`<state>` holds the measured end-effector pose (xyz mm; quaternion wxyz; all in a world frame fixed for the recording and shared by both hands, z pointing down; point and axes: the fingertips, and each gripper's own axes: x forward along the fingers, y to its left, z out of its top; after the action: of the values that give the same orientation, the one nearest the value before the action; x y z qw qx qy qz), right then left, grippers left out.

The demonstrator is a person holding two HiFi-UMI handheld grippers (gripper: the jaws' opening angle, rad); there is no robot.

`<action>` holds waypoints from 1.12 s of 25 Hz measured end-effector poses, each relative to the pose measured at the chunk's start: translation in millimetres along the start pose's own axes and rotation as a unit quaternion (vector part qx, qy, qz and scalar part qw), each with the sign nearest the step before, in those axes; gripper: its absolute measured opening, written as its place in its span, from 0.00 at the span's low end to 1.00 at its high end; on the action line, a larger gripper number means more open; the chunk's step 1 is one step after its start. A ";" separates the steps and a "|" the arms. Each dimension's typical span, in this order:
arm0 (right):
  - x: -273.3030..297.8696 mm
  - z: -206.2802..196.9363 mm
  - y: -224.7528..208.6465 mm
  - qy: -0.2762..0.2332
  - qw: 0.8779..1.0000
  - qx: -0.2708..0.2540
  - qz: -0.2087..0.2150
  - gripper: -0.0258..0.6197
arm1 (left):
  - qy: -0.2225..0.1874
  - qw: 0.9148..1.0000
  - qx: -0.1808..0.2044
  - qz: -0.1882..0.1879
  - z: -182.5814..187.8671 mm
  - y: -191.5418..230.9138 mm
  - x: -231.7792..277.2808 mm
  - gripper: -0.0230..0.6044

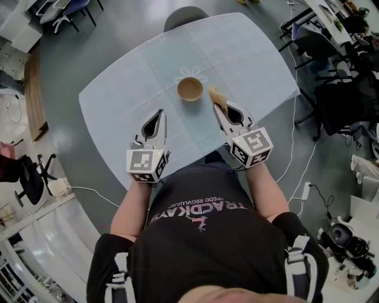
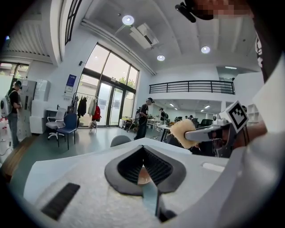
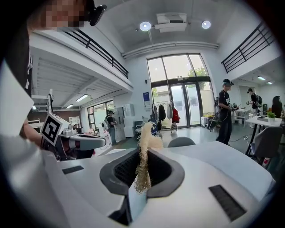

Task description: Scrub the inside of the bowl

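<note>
A brown wooden bowl (image 1: 190,89) stands upright near the middle of the pale blue table (image 1: 130,89). My right gripper (image 1: 218,105) is shut on a tan fibrous scrubber (image 1: 214,95), held just right of the bowl and above the table. In the right gripper view the scrubber (image 3: 144,156) sticks up between the closed jaws. My left gripper (image 1: 158,115) hovers nearer me, left of and short of the bowl, jaws together and holding nothing. The bowl (image 2: 141,175) shows through the slot in the left gripper view, and the scrubber (image 2: 182,132) appears there at the right.
A grey chair (image 1: 185,16) stands at the table's far edge. Office chairs (image 1: 320,41) and cables (image 1: 296,154) crowd the floor at the right. A black chair (image 1: 29,180) is at the left. People stand far off in the hall (image 3: 225,111).
</note>
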<state>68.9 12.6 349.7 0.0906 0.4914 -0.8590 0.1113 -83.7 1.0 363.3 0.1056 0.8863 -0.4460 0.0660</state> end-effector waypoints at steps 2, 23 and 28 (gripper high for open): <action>-3.4 0.3 0.8 0.000 1.000 -0.001 -0.003 0.09 | 0.001 1.000 -0.002 -0.005 -1.0 -3.2 0.5 0.06; -13.4 2.3 -1.3 -0.001 1.000 -0.008 -0.005 0.09 | 0.001 1.000 -0.013 -0.008 -3.7 -14.2 -3.2 0.06; -15.1 -0.2 -1.0 0.000 1.000 -0.009 -0.003 0.09 | 0.005 1.000 -0.014 -0.009 -7.7 -16.1 -4.0 0.06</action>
<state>77.3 24.6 346.0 0.0958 0.4933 -0.8584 0.1030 -73.3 15.3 367.8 0.1208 0.8886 -0.4379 0.0630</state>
